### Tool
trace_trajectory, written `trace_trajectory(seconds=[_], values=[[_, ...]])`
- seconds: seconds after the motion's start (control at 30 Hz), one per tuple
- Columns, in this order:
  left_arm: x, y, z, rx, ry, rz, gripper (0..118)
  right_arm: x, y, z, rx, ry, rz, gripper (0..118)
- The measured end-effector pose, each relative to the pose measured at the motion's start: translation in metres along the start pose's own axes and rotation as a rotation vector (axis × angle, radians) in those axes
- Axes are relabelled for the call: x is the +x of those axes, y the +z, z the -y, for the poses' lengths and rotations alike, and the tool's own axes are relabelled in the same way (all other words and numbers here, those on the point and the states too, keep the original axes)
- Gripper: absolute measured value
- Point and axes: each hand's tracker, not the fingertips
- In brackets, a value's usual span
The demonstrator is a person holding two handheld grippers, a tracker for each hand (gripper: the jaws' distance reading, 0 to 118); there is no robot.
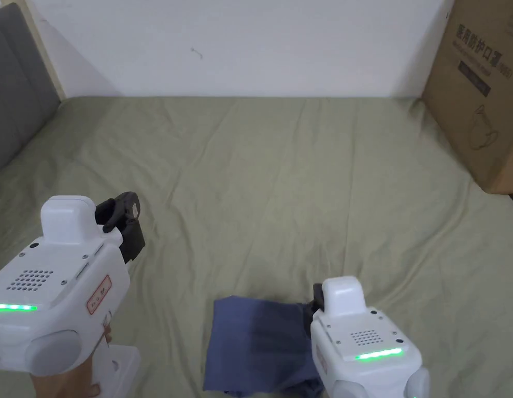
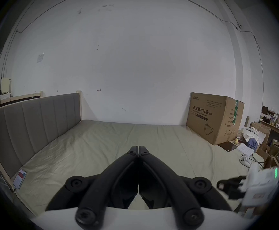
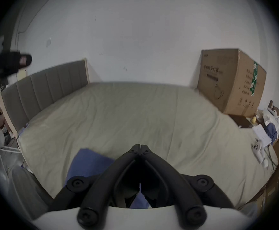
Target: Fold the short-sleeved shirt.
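Blue shirt (image 1: 255,342) lies folded at the near edge of the bed (image 1: 281,171), the right gripper (image 3: 140,148) just beside its right edge, jaws closed on nothing. Left gripper (image 2: 138,149) hangs above bare sheet, jaws together, empty. Farther right, a box (image 1: 481,88) stands closed, contents unseen.

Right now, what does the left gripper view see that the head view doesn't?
Left gripper view: a phone lying on the green bedsheet by the headboard, and a clutter of boxes off to the right. Head view: the blue shirt. Both: the bedsheet, the headboard, the big cardboard box and the white wall.
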Motion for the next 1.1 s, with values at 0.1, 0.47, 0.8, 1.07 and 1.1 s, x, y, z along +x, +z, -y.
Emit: trace_trajectory(seconds=[0.1,0.47,0.8,1.07,1.1], values=[[-0.005,-0.003,0.006,-0.025,0.014,-0.003,0,-0.009,-0.022,0.021,-0.064,0.006,-0.002,0],[-0.019,-0.040,0.070,-0.414,0.270,0.044,1,-0.013,-0.073,0.066,-0.202,0.025,0.042,0],[0.000,-0.097,0.174,-0.838,0.517,0.190,96,0.003,-0.070,0.075,-0.164,-0.050,-0.020,0],[0.015,-0.114,0.197,-1.007,0.523,0.279,48,0.008,-0.069,0.077,-0.161,-0.059,-0.042,0],[0.015,-0.115,0.200,-1.010,0.533,0.268,44,0.008,-0.069,0.077,-0.161,-0.061,-0.044,0]])
